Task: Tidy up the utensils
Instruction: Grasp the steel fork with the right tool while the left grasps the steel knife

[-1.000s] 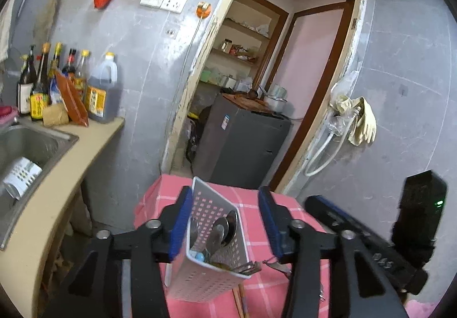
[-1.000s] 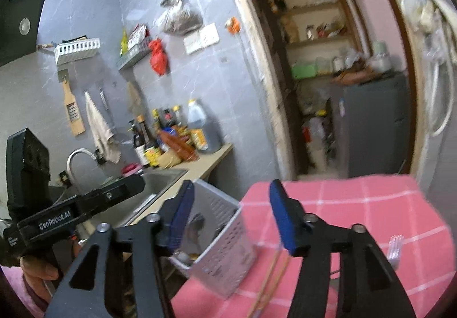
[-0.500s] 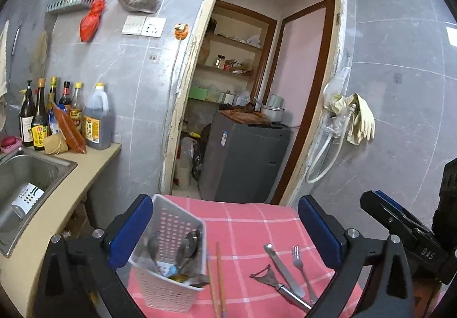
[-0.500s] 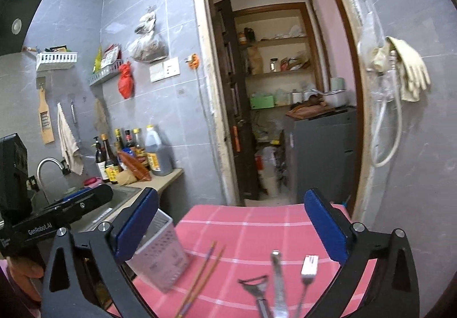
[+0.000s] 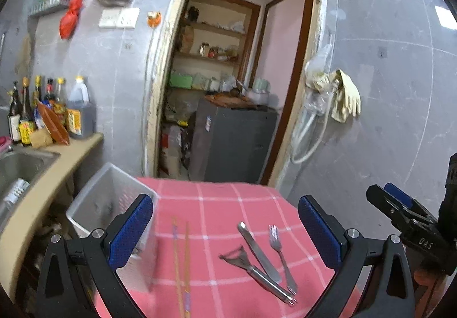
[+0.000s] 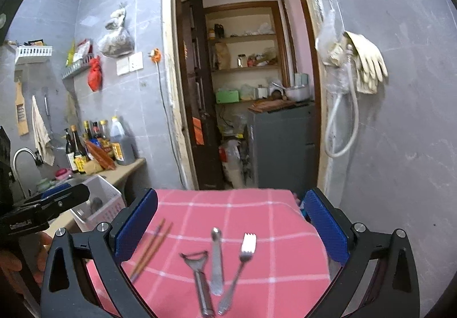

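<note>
A soft pink checked cloth [image 6: 257,209] carries a shiny metal fork [image 6: 240,258], knife [image 6: 216,261] and peeler [image 6: 198,275], wooden chopsticks [image 6: 151,249] (matt) and, far left, a perforated white plastic basket [image 5: 108,201].

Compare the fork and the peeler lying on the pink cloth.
The fork ends in flat tines; the peeler ends in a forked head with a crosswise blade. The fork lies right of the knife, the peeler left. Both are metal, lying flat and loose on the cloth.
</note>
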Available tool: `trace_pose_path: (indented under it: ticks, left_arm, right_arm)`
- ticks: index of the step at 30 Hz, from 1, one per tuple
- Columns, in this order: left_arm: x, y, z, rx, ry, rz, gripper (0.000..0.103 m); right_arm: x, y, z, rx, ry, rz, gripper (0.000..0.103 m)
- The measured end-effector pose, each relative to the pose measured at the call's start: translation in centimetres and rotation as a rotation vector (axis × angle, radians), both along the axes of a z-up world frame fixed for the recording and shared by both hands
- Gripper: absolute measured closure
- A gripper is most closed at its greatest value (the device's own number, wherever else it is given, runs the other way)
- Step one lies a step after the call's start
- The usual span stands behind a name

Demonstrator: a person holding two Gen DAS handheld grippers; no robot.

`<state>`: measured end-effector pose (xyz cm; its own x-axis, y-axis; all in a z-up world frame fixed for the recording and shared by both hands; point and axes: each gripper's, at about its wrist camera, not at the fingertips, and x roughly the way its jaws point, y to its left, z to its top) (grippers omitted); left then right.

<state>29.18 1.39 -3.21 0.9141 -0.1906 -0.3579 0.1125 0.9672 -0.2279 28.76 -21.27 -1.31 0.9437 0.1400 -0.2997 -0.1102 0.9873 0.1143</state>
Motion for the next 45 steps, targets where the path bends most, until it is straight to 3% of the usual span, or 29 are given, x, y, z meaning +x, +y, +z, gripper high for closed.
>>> trace_pose_path:
  ticks: [10, 18, 24, 32, 37, 40, 45]
  left_arm:
    - [1.9, -3.4, -4.8, -0.028, 0.102, -0.029, 0.0]
    - [5.1, -5.1, -10.8, -0.079, 0.219, -0.042, 0.0]
    - [7.2, -5.8, -13.0, -0.137, 0.292, -0.092, 0.001]
    - [9.5, -5.8, -15.6, -0.182, 0.402, -0.079, 0.022]
    - [11.2, -5.2, -16.9, -0.207, 0.462, -0.018, 0.029]
    - [12.1, -4.7, -17.4, -0.209, 0.474, 0.001, 0.036]
    - [13.3, -4.8, -17.5, -0.192, 0.482, -0.012, 0.038]
  right_arm:
    - [2.0, -3.7, -5.6, 0.001, 0.099, -0.009, 0.001]
    - [5.2, -5.7, -11.8, 0.036, 0.219, 0.046, 0.001]
    - [7.9, -5.9, -14.1, 0.029, 0.286, 0.098, 0.001]
    - [12.2, -5.7, -16.5, 0.115, 0.395, 0.203, 0.003]
    - [14.7, -4.0, -18.3, 0.114, 0.462, 0.257, 0.022]
    - [15.7, -3.1, -19.1, 0.104, 0.488, 0.278, 0.029]
    - [17.2, -1.4, -20.1, 0.092, 0.526, 0.314, 0.035]
